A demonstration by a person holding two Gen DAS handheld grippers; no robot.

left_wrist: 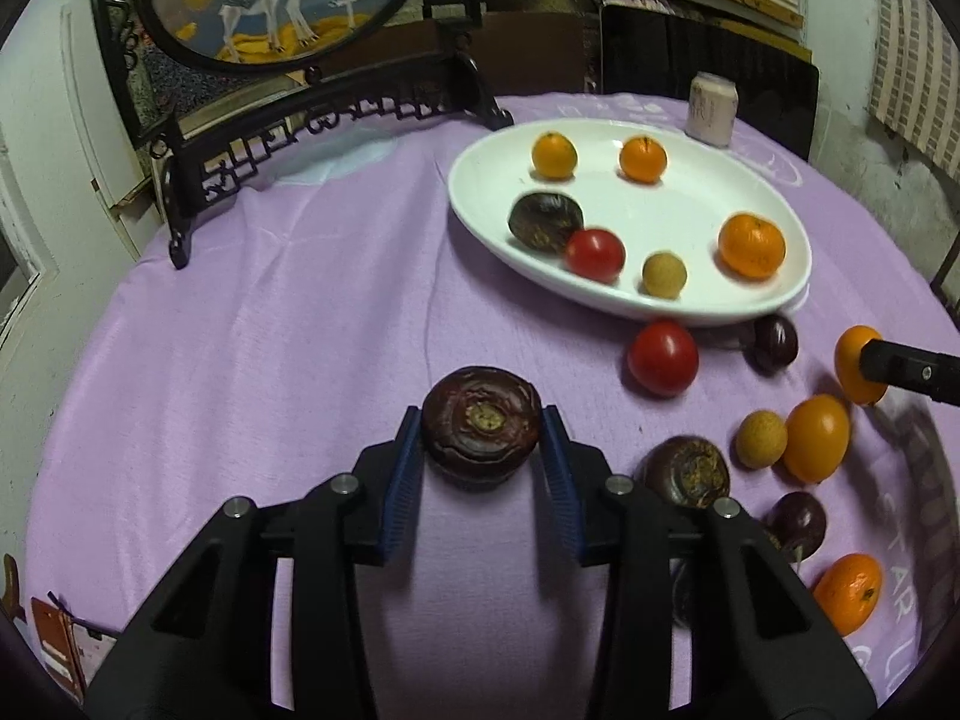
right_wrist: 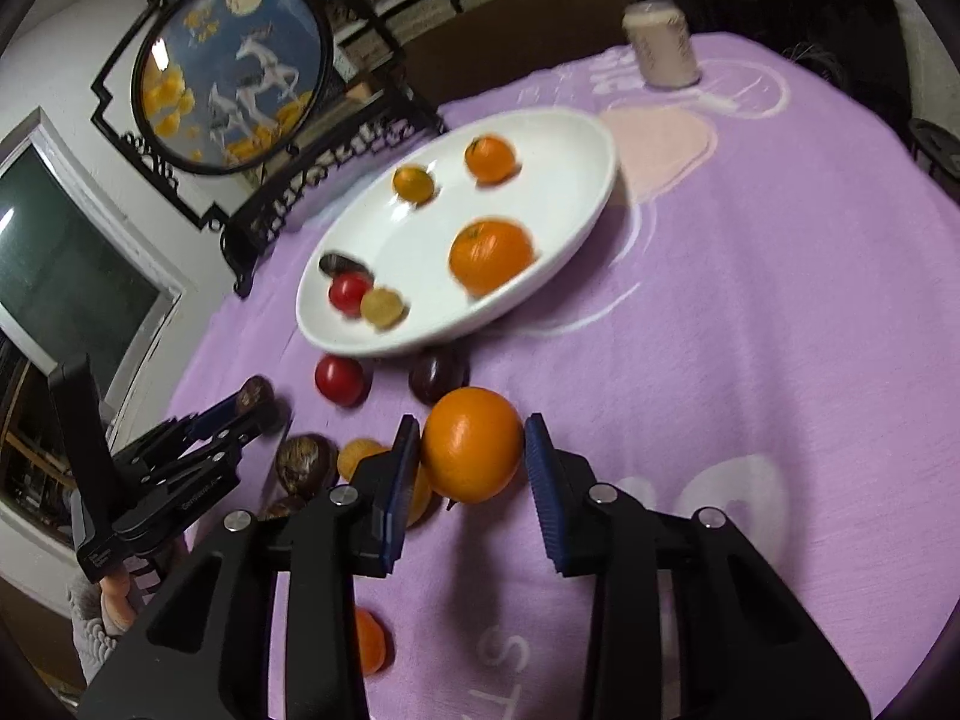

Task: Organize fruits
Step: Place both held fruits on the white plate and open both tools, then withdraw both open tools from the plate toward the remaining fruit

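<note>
A dark brown wrinkled fruit [left_wrist: 480, 426] rests on the purple cloth, and the blue pads of my left gripper [left_wrist: 480, 429] press on both of its sides. My right gripper [right_wrist: 471, 429] has its pads against a round orange [right_wrist: 472, 443], which also touches the cloth. The white oval plate [left_wrist: 660, 210] lies beyond them. It holds three oranges, a red tomato [left_wrist: 594, 255], a tan longan [left_wrist: 663, 276] and a dark brown fruit [left_wrist: 545, 219]. In the right wrist view the left gripper [right_wrist: 255, 399] is low on the left.
Loose fruit lies on the cloth near the plate: a red tomato [left_wrist: 663, 357], a dark plum [left_wrist: 775, 343], a longan [left_wrist: 761, 439], oranges and more dark fruits. A pale can [left_wrist: 711, 111] stands behind the plate. A round painted screen on a black stand [left_wrist: 270, 0] occupies the back left.
</note>
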